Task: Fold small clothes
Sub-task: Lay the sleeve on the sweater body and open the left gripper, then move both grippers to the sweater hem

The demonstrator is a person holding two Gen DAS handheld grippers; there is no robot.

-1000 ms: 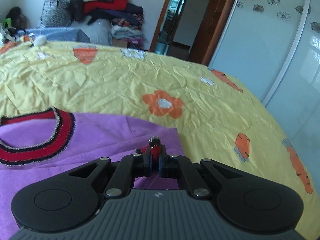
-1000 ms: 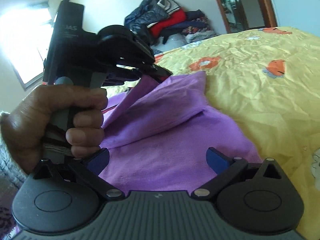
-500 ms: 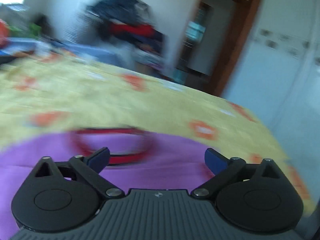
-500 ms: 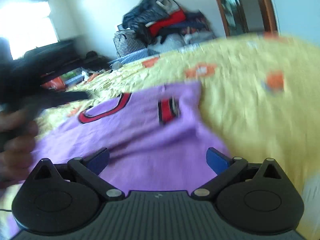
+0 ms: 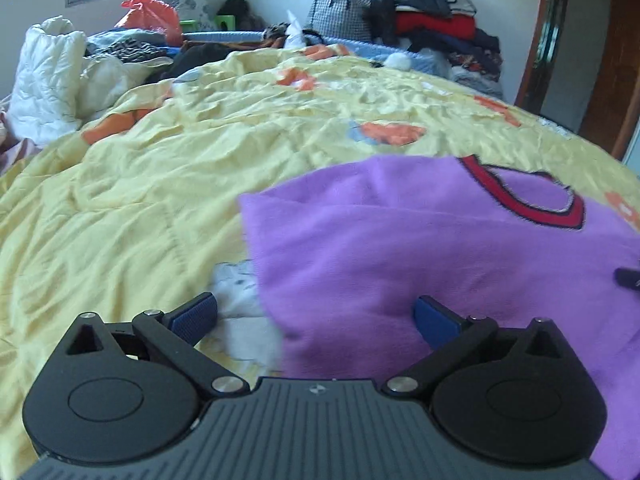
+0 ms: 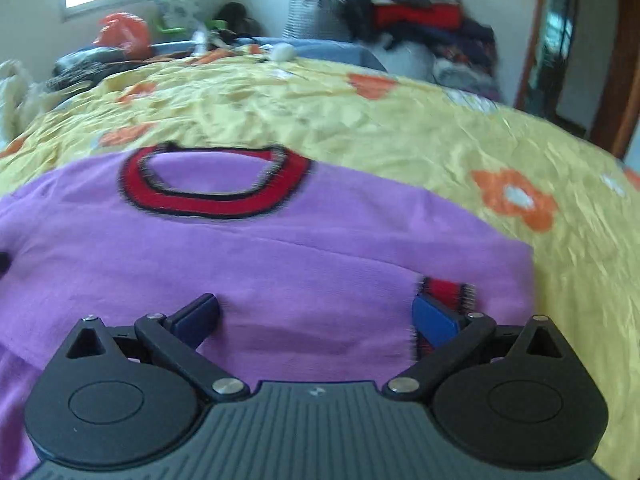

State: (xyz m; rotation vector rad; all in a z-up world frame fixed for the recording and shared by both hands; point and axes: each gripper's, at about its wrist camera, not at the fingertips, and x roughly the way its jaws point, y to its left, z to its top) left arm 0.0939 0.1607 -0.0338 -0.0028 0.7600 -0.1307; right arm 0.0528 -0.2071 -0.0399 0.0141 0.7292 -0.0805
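A small purple sweater (image 5: 420, 248) with a red and black collar (image 5: 532, 200) lies flat on the yellow flowered bedspread (image 5: 160, 168). My left gripper (image 5: 316, 316) is open and empty, low over the sweater's left edge. In the right wrist view the sweater (image 6: 260, 264) fills the foreground, collar (image 6: 212, 184) ahead, and a folded-in sleeve with a red striped cuff (image 6: 446, 292) lies on its right side. My right gripper (image 6: 316, 316) is open and empty, just above the sweater body, its right finger next to the cuff.
A pile of clothes and bags (image 5: 420, 12) stands at the far side by a wooden door (image 5: 600, 60). White bedding (image 5: 48, 72) and a red bag (image 5: 148, 20) lie at the far left. Bedspread extends to the right of the sweater (image 6: 560, 240).
My left gripper let go of the red-cuffed sleeve, opened, and swung left to the sweater's left edge. The sleeve now lies folded on the body. My right gripper shifted over the sweater.
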